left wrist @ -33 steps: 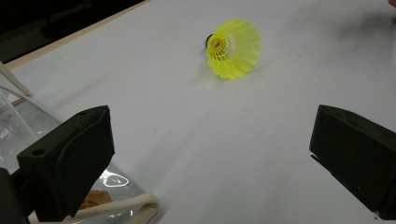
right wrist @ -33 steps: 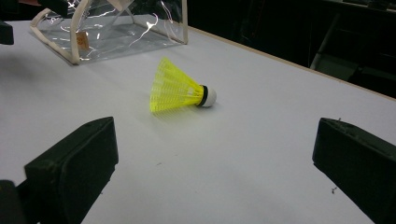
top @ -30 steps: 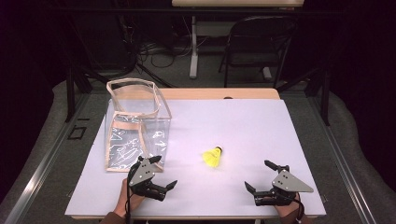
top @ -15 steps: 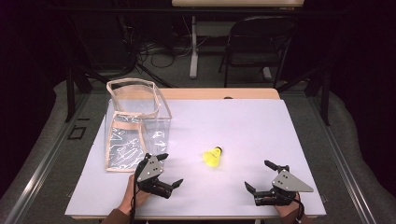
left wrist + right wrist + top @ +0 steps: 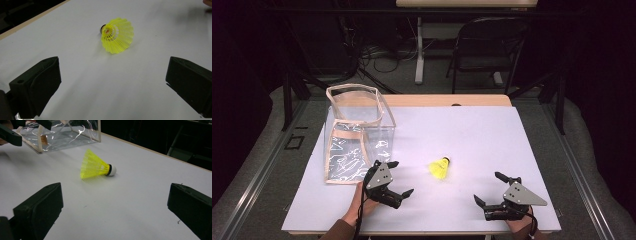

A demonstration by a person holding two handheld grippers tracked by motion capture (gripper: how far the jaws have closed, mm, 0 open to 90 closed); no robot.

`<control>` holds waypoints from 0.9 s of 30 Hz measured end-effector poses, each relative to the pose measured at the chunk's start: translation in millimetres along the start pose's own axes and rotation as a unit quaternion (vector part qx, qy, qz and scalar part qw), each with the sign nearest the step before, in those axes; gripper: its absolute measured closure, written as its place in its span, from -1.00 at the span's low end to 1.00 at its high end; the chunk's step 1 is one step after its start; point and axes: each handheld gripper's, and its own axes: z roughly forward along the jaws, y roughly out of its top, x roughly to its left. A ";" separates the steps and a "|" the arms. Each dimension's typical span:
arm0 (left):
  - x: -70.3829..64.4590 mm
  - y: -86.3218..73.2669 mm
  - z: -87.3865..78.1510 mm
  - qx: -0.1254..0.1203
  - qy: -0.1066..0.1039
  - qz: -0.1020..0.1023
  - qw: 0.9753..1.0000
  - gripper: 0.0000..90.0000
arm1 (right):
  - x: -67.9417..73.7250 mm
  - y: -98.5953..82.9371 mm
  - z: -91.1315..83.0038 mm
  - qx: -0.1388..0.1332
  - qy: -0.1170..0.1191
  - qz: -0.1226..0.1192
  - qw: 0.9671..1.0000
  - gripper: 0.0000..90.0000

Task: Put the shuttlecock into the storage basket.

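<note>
Yellow plastic mesh shuttlecock [image 5: 440, 168] lies on its side on the white tabletop [image 5: 472, 135], near the clear plastic box [image 5: 357, 131]. Left gripper [image 5: 401, 179] spread wide, pointed toward it. Right gripper [image 5: 488, 189] likewise released, holding nothing.

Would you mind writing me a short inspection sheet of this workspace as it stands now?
Surface: white table top, flat, with a wooden edge at the far side.
Job's things: yellow shuttlecock lying on its side, apart from both grippers; clear plastic box open at the top, standing at the left.
Clutter: nothing seen.
Grippers: left gripper open, jaws pointing toward the shuttlecock; right gripper open, resting near the front edge.
Cables: black cables lying on the floor behind the table.
Surroundings: dark folding chair and a table leg beyond the table; dim room.
</note>
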 end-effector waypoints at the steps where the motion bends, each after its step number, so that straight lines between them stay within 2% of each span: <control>1: 0.6 0.7 1.4 0.001 0.000 0.001 1.000 -1.00 | -0.1 0.0 0.1 0.000 0.000 0.000 1.000 -1.00; 13: 3.7 5.5 11.9 0.009 -0.008 0.001 1.000 -1.00 | -0.3 -0.2 0.0 0.002 0.000 -0.001 1.000 -1.00; 27: 6.4 14.6 28.2 0.030 -0.014 0.001 0.999 -1.00 | -0.4 -0.2 0.0 0.004 0.000 -0.001 1.000 -1.00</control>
